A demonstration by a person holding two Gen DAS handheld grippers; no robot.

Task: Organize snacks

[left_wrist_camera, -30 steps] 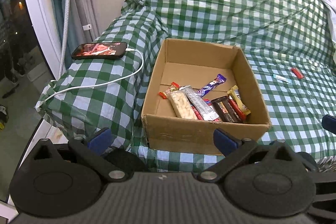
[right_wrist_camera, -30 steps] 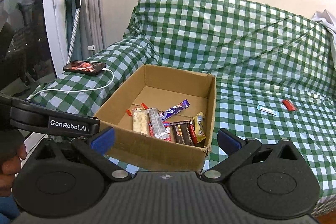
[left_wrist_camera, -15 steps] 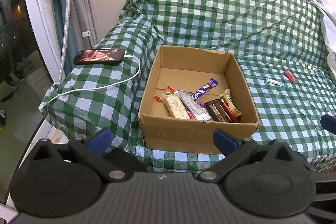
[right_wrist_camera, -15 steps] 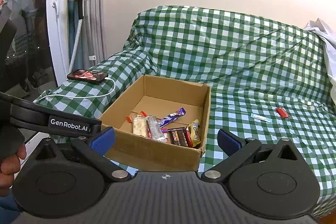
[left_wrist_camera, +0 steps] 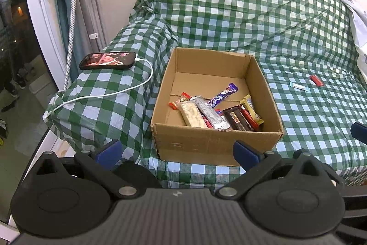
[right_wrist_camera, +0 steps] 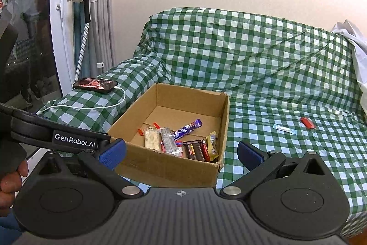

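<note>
An open cardboard box point(left_wrist_camera: 215, 144) point(right_wrist_camera: 169, 169) sits on a green checked sofa near its front edge. Several snack bars point(left_wrist_camera: 215, 113) point(right_wrist_camera: 181, 144) lie in its near half, among them a purple wrapper point(left_wrist_camera: 223, 94) point(right_wrist_camera: 188, 128). A small red snack point(left_wrist_camera: 316, 80) point(right_wrist_camera: 307, 123) and a pale blue packet point(left_wrist_camera: 299, 87) point(right_wrist_camera: 284, 128) lie loose on the seat to the right. My left gripper point(left_wrist_camera: 177, 152) is open and empty, in front of the box. My right gripper point(right_wrist_camera: 181, 154) is open and empty, also short of the box.
A phone point(left_wrist_camera: 107, 60) point(right_wrist_camera: 95, 85) with a white charging cable point(left_wrist_camera: 103, 95) lies on the sofa's left armrest. A garment steamer hose point(left_wrist_camera: 71, 22) and a window frame stand at the left. White cloth point(left_wrist_camera: 357, 17) lies at the far right.
Both grippers have pulled back and risen, so the box looks smaller and farther. Both stay open and empty. Nothing on the sofa has moved.
</note>
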